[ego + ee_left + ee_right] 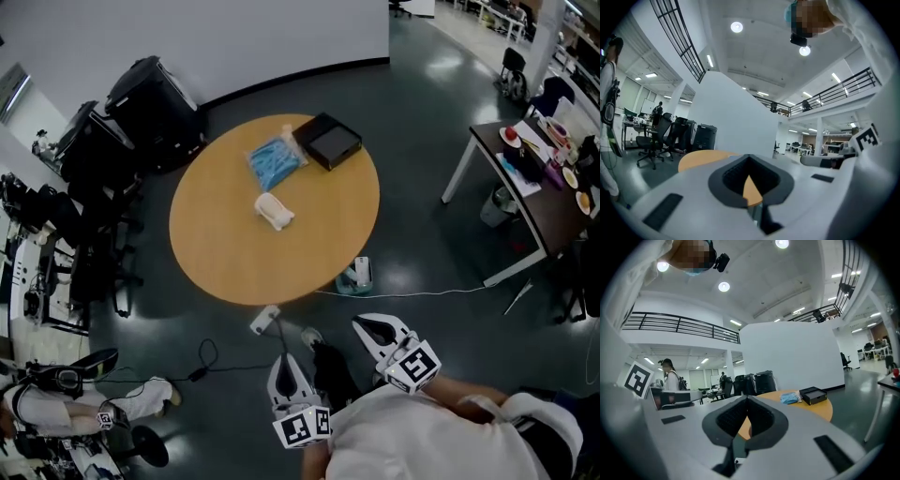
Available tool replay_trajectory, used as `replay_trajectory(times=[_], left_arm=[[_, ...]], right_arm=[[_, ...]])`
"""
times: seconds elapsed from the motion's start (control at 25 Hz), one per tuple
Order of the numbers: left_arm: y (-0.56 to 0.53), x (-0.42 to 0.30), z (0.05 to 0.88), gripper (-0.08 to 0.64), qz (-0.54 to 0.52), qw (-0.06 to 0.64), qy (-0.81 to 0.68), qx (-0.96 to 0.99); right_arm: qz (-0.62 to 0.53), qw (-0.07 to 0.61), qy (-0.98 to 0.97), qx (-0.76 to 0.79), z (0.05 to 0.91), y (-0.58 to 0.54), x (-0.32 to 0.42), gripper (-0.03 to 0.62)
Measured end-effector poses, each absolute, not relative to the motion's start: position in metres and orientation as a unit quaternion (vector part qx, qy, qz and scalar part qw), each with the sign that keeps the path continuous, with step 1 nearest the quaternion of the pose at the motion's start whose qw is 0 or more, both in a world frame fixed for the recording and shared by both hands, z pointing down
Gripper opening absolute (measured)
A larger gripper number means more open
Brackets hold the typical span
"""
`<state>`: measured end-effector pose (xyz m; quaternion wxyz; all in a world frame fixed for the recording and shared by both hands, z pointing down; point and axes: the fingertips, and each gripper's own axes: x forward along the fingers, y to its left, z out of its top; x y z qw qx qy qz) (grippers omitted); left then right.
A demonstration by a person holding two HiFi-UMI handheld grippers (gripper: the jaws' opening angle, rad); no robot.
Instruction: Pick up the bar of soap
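White, rounded and slightly lumpy, the bar of soap [274, 212] lies near the middle of the round, smooth tan wooden table [216, 253]; whether it is wrapped is too small to tell. Just beyond it sits a crinkled blue plastic packet [275, 161], close beside a flat black rectangular box [327, 141] at the far rim. Both white plastic grippers hang well short of the table, over the dark glossy floor [422, 244]. The left gripper [285, 361] and right gripper [373, 328] each have their jaws clenched together, grasping nothing. In each gripper view the closed jaws cover much of the tabletop.
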<state>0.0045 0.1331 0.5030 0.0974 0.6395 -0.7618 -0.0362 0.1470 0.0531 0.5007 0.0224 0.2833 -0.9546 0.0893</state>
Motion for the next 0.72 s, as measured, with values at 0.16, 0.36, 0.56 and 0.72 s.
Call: replay_trajectory(times=[0.16, 0.36, 0.56, 0.72], left_arm=[[0.06, -0.042, 0.504, 0.006, -0.046, 0.087, -0.744, 0.661], [-0.02, -0.103, 0.482, 0.006, -0.047, 0.082, -0.709, 0.699], [-0.081, -0.143, 0.473, 0.006, -0.047, 0.076, -0.691, 0.717], [-0.11, -0.158, 0.483, 0.006, -0.052, 0.099, -0.686, 0.719]], right_arm=[[0.085, 0.018, -0.95, 0.299, 0.505, -0.004, 0.101, 0.014], [0.098, 0.027, -0.937, 0.334, 0.511, -0.083, 0.037, 0.014], [0.094, 0.053, -0.927, 0.358, 0.525, -0.156, -0.011, 0.014], [0.107, 0.096, -0.923, 0.356, 0.557, -0.206, -0.047, 0.014]])
